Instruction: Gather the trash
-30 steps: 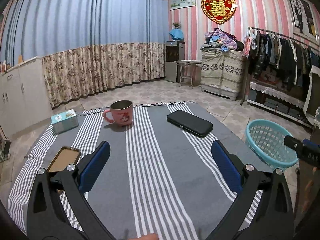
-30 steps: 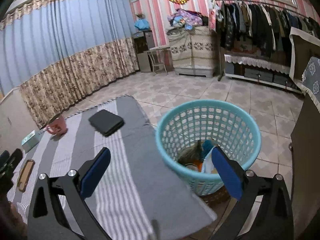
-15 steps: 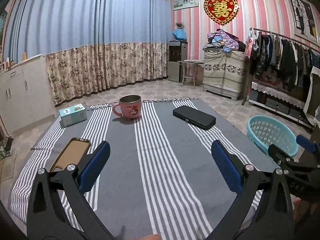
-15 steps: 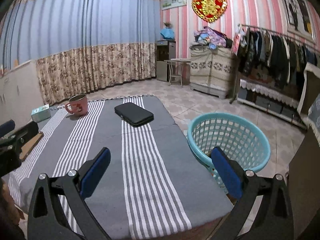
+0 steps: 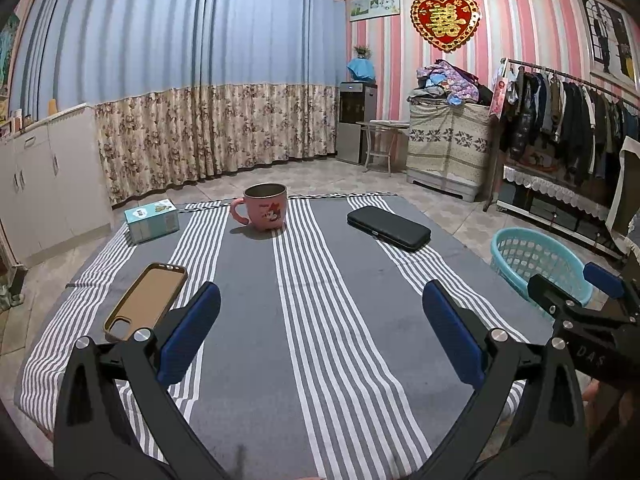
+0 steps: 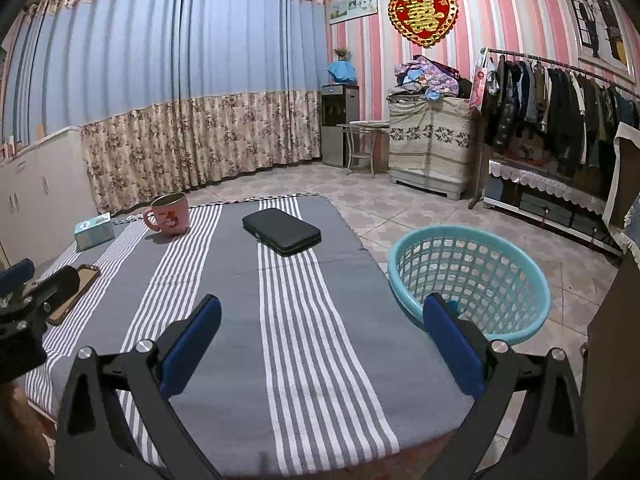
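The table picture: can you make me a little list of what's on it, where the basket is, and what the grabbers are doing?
table cover: striped cloth
on it: pink mug, black case, small box, phone case
basket: on the floor, right of the table
left gripper: open, empty
right gripper: open, empty

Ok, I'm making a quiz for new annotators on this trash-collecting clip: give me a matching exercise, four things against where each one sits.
Things:
1. pink mug
2. black case
3. phone case
4. turquoise basket

Places:
A. on the floor, beside the table's right edge
B. near left of the cloth
C. far middle of the cloth
D. far right of the cloth

Pairs: 1-C, 2-D, 3-B, 4-A
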`<state>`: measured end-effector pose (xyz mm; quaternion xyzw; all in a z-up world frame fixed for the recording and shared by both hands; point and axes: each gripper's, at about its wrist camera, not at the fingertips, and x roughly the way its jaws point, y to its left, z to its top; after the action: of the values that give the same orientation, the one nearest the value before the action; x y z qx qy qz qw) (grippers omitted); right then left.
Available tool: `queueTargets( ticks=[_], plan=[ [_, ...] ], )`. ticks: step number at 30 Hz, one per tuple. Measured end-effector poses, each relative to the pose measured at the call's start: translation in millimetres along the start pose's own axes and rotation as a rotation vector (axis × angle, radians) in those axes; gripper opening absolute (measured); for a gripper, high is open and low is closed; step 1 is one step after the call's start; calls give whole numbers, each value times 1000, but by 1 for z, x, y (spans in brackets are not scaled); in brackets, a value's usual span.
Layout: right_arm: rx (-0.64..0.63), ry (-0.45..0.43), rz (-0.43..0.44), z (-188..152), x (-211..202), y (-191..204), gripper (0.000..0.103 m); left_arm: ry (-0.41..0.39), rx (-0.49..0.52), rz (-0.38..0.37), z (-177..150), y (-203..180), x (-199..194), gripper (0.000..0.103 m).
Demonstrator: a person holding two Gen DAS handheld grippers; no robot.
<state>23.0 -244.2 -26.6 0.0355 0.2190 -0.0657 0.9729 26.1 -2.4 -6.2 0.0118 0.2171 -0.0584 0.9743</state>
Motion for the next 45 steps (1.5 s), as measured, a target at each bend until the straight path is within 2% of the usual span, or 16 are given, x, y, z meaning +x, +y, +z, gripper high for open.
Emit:
queueTargets(
  ticks=[45],
  plan=[
    [-1, -9, 9, -4, 3, -3, 99, -3, 22, 3, -1, -8, 0, 98]
  ],
)
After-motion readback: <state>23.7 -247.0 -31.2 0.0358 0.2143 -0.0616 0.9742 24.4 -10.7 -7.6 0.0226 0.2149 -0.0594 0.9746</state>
